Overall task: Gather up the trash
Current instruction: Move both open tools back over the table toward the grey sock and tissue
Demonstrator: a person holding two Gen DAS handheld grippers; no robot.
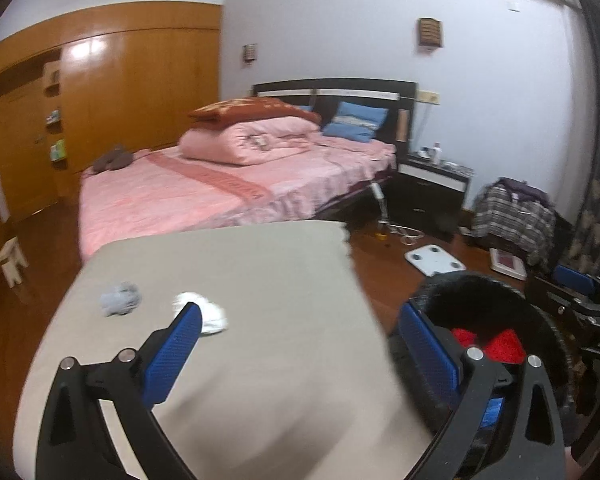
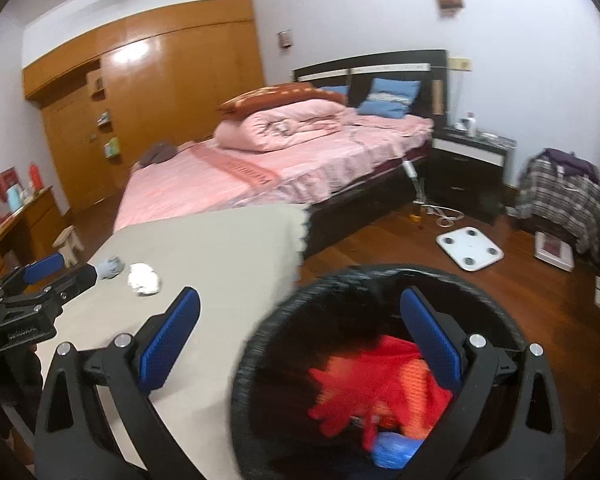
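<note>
Two crumpled wads lie on the beige table (image 1: 260,280): a grey-blue one (image 1: 120,299) and a white one (image 1: 210,314). Both show in the right wrist view, grey-blue (image 2: 110,267) and white (image 2: 144,279). My left gripper (image 1: 300,316) is open and empty above the table, its left finger just before the white wad. A black round bin (image 2: 360,280) stands beside the table's right edge and holds red and orange trash (image 2: 372,384) and something blue (image 2: 392,446). My right gripper (image 2: 300,304) is open and empty over the bin's rim.
A bed with pink bedding (image 1: 220,188) stands behind the table. A white scale (image 2: 470,250) lies on the wooden floor, with a black nightstand (image 2: 468,164) and a chair draped in clothes (image 2: 560,196) beyond. A wooden wardrobe (image 1: 120,88) lines the far wall.
</note>
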